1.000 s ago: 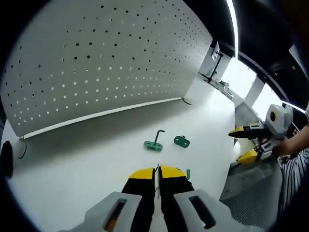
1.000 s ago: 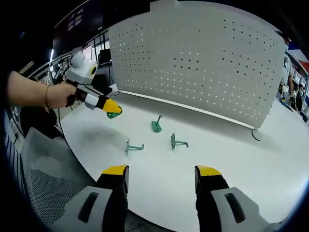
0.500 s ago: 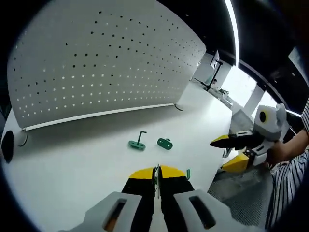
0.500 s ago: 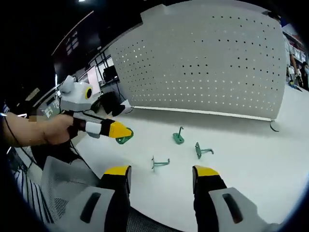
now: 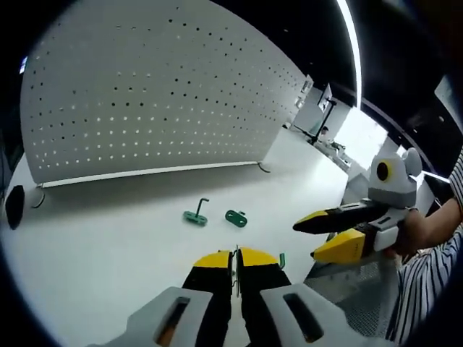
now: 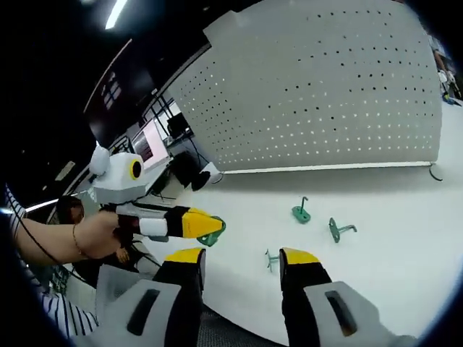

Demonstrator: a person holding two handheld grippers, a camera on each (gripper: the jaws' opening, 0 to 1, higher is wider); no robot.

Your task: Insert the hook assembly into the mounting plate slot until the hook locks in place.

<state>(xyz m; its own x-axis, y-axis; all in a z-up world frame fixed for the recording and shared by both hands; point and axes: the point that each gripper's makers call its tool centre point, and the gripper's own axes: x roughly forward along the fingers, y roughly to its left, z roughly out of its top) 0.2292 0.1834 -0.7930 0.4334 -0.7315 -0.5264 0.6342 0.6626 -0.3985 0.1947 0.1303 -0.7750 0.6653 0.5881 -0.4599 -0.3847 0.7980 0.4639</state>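
Note:
My left gripper (image 5: 235,256) is shut on a small green part (image 5: 281,259) that sticks out to the right of its yellow tips. On the white table (image 5: 101,246) lie a green hook on its base (image 5: 195,215) and a flat green plate (image 5: 236,217). The right gripper (image 5: 307,241) comes in from the right, open and empty. In the right gripper view my own jaws (image 6: 242,259) stand apart, and the left gripper (image 6: 207,223) holds the green part (image 6: 212,233) just above them. Three green hook pieces (image 6: 300,212) (image 6: 338,230) (image 6: 271,259) lie beyond.
A white perforated panel (image 5: 145,94) (image 6: 325,94) stands upright along the back of the table. The table's curved front edge (image 6: 239,318) runs close below the grippers. A person's hand (image 6: 94,235) holds the left gripper, and a striped sleeve (image 5: 427,289) shows at the right.
Both views have swung. The two grippers have come closer together: the left one, still shut on the green part, now sits just above the right one's open jaws.

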